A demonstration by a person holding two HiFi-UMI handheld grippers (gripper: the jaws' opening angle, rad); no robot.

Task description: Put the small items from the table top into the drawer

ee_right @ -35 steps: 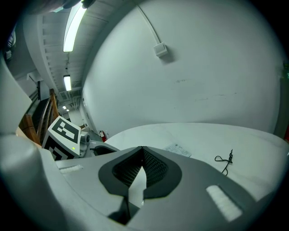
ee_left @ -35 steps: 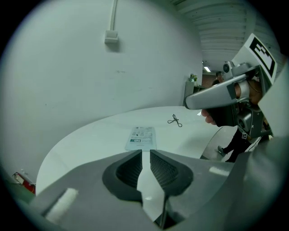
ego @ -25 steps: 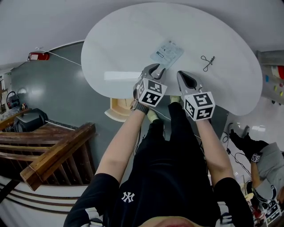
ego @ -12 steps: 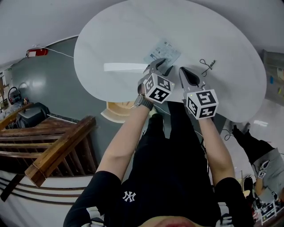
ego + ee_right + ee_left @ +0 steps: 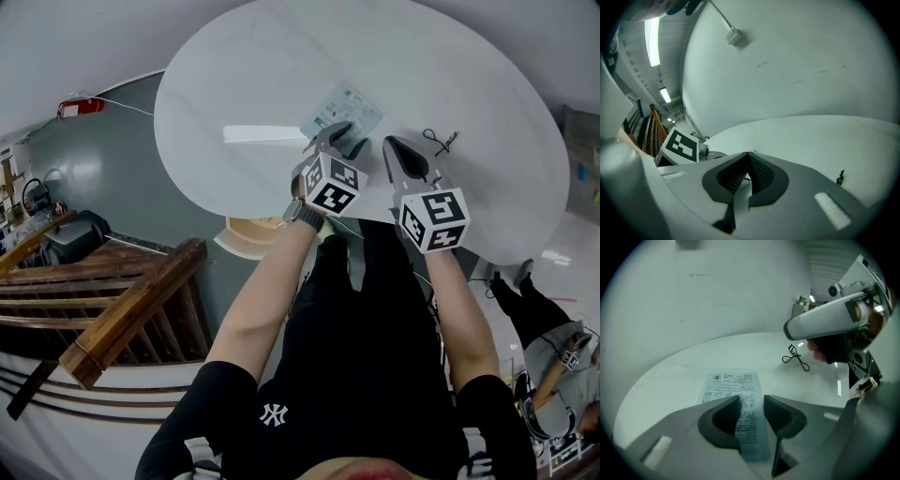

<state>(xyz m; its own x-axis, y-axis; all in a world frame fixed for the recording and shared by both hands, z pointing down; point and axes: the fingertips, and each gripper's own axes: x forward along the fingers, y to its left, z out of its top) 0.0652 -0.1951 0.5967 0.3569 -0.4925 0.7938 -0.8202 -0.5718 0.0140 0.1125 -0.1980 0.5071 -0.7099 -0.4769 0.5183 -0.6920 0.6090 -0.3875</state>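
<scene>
Head view: a printed packet [image 5: 349, 105] is seen flat on the white desk [image 5: 244, 84]. The left hand-held gripper [image 5: 339, 139] is held over the packet's near edge and the right hand-held gripper [image 5: 394, 150] just right of the packet. A black cord [image 5: 438, 139] is seen further right of the packet, and an open wooden drawer [image 5: 246, 234] near-left of the packet, under the desk rim. Left gripper view: the jaws are held apart, unclamped, with the packet lying on the desk in the gap between them. Right gripper view: the jaws are pressed together at the tips, with nothing gripped.
</scene>
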